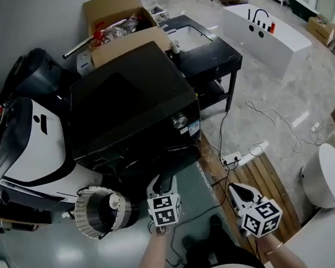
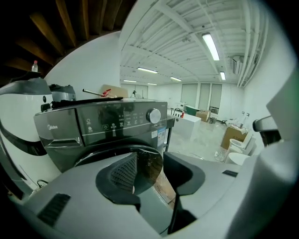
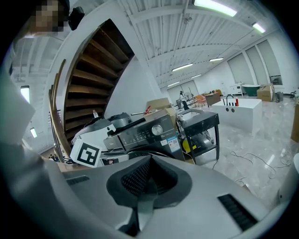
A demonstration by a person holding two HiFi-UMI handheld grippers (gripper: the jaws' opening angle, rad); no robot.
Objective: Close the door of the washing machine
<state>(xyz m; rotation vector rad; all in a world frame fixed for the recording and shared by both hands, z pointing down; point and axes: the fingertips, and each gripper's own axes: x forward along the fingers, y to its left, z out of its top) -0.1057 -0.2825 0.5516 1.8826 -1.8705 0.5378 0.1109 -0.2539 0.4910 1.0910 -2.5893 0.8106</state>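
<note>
As the left gripper (image 2: 154, 172) hovers just in front of the front-loader, its jaws stand spread with nothing pinched, and the round door (image 2: 149, 161) shows through the gap. Beside it, the right gripper (image 3: 147, 176) has its jaws pressed together, empty. That door sits low on the front of the dark washing machine (image 1: 128, 105), facing straight out at the person and lying flat against the face. Latched or not, can't tell. Above it the control panel (image 2: 117, 122) runs side to side: Midea logo (image 2: 50, 127) on the drawer, silver knob (image 2: 153, 115), a sticker (image 2: 162, 136) below it too small to read. Left, a white appliance (image 1: 31, 152) and a ribbed silver hose (image 1: 98, 211). Right, a power strip (image 1: 231, 158) by wooden slats (image 1: 266, 179). Behind, a cardboard box (image 1: 121, 21), a black sink table (image 1: 210, 56) and a white tub (image 1: 270, 28).
</note>
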